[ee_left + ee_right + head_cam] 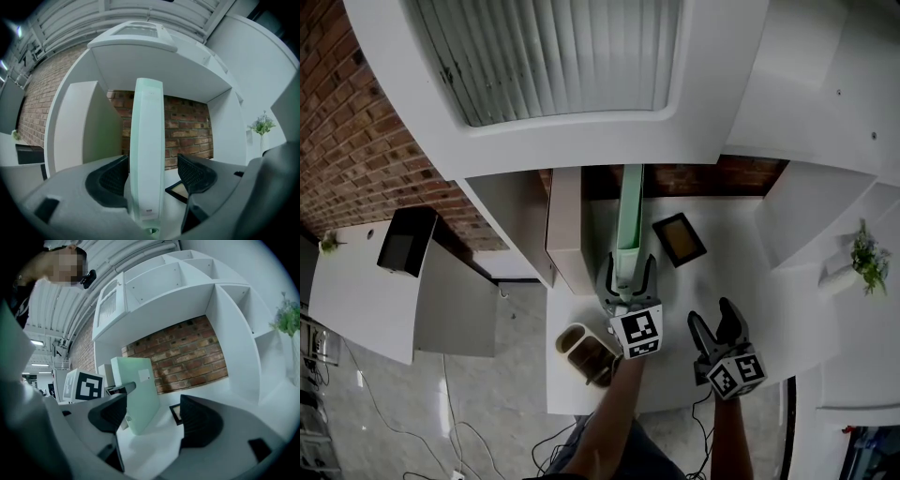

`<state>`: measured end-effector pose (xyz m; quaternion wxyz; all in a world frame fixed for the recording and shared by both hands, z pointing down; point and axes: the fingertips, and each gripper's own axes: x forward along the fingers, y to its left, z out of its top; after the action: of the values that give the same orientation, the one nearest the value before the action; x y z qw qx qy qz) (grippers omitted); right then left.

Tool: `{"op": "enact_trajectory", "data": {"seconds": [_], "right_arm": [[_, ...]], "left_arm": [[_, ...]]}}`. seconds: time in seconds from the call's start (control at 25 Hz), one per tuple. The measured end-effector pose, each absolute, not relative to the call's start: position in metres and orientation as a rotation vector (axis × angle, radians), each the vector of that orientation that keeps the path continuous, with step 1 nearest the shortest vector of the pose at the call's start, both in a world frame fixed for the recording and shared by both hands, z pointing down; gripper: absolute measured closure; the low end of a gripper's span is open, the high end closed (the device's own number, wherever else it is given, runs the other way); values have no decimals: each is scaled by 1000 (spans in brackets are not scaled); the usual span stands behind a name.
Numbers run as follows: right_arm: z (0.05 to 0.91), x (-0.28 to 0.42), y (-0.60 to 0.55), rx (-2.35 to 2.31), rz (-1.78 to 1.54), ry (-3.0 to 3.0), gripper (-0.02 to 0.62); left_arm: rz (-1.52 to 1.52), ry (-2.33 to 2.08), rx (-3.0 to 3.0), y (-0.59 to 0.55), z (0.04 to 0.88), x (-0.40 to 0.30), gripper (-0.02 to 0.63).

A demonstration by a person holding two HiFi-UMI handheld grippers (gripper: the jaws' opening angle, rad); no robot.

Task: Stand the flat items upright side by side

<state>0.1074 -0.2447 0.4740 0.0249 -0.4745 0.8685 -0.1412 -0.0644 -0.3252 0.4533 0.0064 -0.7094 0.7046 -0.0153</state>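
A mint-green flat folder (pixel 630 216) stands upright on its edge in the white shelf bay (pixel 731 281). Its spine faces me. A beige flat item (pixel 565 225) stands upright right beside it on the left. My left gripper (pixel 626 272) straddles the green folder's (pixel 149 154) near end; the jaws are open, with a visible gap at the right pad. A black-framed picture (pixel 680 238) lies flat to the right of the folder. My right gripper (pixel 719 319) hovers open and empty at the front right, looking at the green folder (pixel 136 394) and the frame (pixel 176 412).
A shelf divider wall (pixel 511 216) stands left of the beige item. A small brown organizer (pixel 586 352) sits at the front left corner. A potted plant (pixel 865 258) is in the bay to the right. A black box (pixel 405 240) rests on a separate surface far left.
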Motion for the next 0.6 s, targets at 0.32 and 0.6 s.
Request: {"op": "enact_trajectory", "data": {"seconds": [0.32, 0.6], "right_arm": [[458, 118, -236, -1527, -404, 2598, 258], [434, 133, -210, -1612, -364, 2494, 276]], "left_arm": [[-63, 2127, -2305, -282, 432, -55, 305], [-78, 1867, -2479, -231, 397, -31, 339]]}}
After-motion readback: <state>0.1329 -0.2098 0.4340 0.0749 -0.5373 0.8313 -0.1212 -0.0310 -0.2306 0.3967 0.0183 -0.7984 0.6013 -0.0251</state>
